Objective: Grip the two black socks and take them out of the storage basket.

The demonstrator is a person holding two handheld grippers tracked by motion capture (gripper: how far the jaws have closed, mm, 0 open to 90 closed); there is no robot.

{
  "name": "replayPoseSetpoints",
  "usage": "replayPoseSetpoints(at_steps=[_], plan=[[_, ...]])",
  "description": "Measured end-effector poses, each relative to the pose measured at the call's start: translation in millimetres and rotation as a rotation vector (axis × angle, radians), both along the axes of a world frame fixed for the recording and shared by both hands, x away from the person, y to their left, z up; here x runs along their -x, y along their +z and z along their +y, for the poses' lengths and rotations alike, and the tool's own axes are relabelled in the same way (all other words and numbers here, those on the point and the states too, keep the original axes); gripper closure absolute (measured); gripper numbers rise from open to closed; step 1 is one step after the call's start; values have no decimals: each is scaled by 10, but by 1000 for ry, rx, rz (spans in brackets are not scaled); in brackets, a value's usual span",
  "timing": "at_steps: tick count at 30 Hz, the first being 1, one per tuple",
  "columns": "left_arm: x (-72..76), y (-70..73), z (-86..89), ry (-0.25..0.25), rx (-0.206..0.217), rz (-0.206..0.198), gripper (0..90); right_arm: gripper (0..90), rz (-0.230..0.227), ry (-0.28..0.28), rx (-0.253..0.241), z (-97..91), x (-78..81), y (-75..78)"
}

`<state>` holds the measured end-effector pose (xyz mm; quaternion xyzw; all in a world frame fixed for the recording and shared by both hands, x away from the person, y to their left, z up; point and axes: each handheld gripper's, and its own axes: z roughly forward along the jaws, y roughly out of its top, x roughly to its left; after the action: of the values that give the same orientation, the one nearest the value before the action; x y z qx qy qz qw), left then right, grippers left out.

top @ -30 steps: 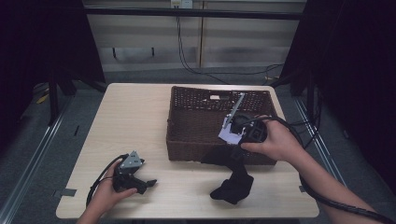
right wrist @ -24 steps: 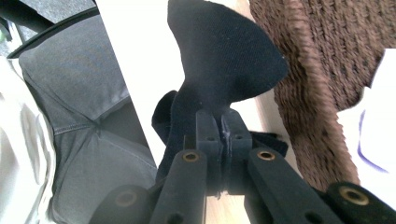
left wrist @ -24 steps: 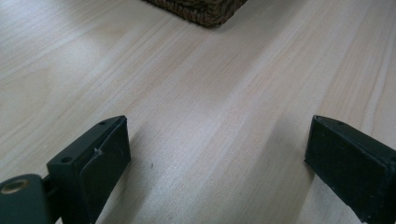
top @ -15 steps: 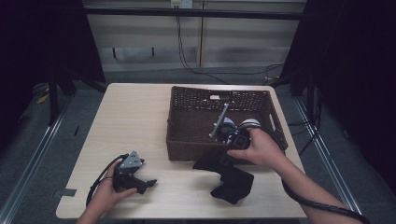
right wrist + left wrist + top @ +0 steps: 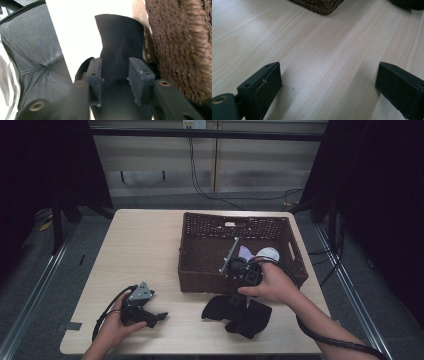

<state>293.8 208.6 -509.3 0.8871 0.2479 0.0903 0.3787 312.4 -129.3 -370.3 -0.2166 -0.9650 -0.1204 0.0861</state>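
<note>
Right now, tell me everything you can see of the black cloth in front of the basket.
The black cloth is a soft, matte, dark fabric, crumpled into a few folds on the light wooden table, just in front of the brown wicker basket. The right gripper points down at it, its jaws having just opened; a raised fold stands between the fingers. Whether they press it I cannot tell.

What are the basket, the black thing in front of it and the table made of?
The basket looks like woven wicker, dark brown and matte: its walls show a plaited weave. The black thing seems to be soft cloth, limp and folded, dull in finish; what garment it is I cannot tell. The table looks like pale wood or wood-look laminate, smooth with grain lines.
</note>
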Motion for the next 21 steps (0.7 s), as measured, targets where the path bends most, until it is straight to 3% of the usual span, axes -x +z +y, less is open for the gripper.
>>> replayPoseSetpoints(at_steps=[2,11,14,21], plan=[[0,0,0,0,0,0,61,553,-8,5,3,-17,10,5],[3,-1,-2,2,3,3,61,294,-64,-25,-23,-131,70,18],[4,-1,-2,3,3,4,61,268,-78,-31,-26,-175,104,24],[3,-1,-1,1,2,4,61,170,-57,-27,-32,-310,164,-34]])
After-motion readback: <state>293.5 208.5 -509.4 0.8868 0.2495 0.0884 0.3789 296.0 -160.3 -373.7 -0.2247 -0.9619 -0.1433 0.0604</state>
